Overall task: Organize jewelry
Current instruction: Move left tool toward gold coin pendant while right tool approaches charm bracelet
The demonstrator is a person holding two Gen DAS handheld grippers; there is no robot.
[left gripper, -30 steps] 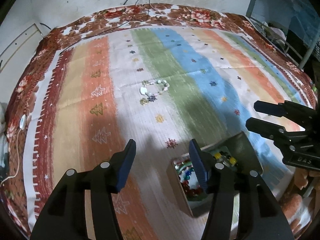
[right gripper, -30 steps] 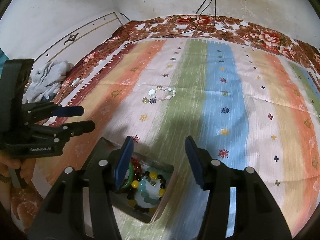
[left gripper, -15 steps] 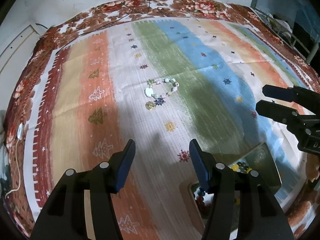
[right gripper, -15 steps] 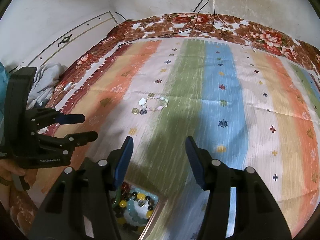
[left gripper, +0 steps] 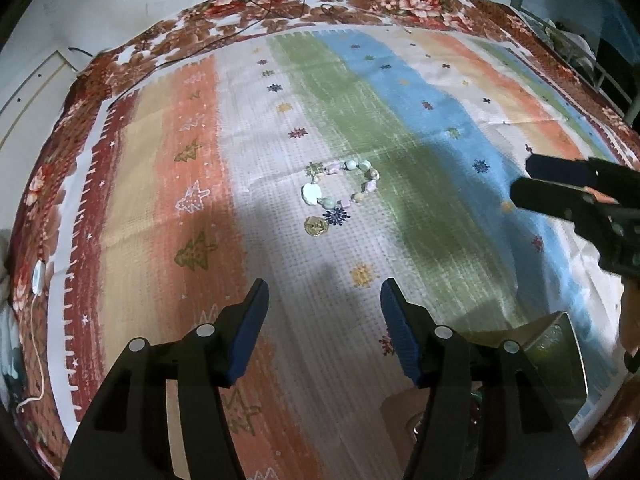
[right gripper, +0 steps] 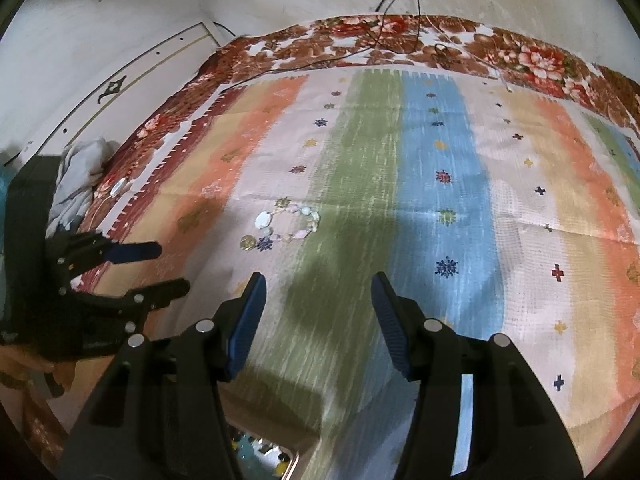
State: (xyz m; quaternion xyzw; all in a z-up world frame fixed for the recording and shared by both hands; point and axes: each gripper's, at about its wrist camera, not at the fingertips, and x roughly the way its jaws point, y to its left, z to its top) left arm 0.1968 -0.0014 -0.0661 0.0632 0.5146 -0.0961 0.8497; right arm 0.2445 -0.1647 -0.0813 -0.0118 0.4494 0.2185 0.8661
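Observation:
A pale bead bracelet (left gripper: 340,190) with a white shell piece and a gold charm lies on the striped cloth, ahead of both grippers; it also shows in the right wrist view (right gripper: 288,224). My left gripper (left gripper: 324,300) is open and empty, short of the bracelet. My right gripper (right gripper: 316,292) is open and empty, to the right of and nearer than the bracelet. An open jewelry box (left gripper: 560,344) with several beaded pieces sits near me, mostly hidden behind the grippers; its edge shows in the right wrist view (right gripper: 272,450).
The striped cloth (left gripper: 240,160) lies over a floral blanket (right gripper: 400,40) on a bed. Cables run across the far edge. A white cord with a small puck (left gripper: 38,276) lies at the left. Crumpled grey cloth (right gripper: 80,176) sits off the left edge.
Both grippers have moved forward toward the bracelet, away from the box, which has slid toward the bottom of both views. Both stay open.

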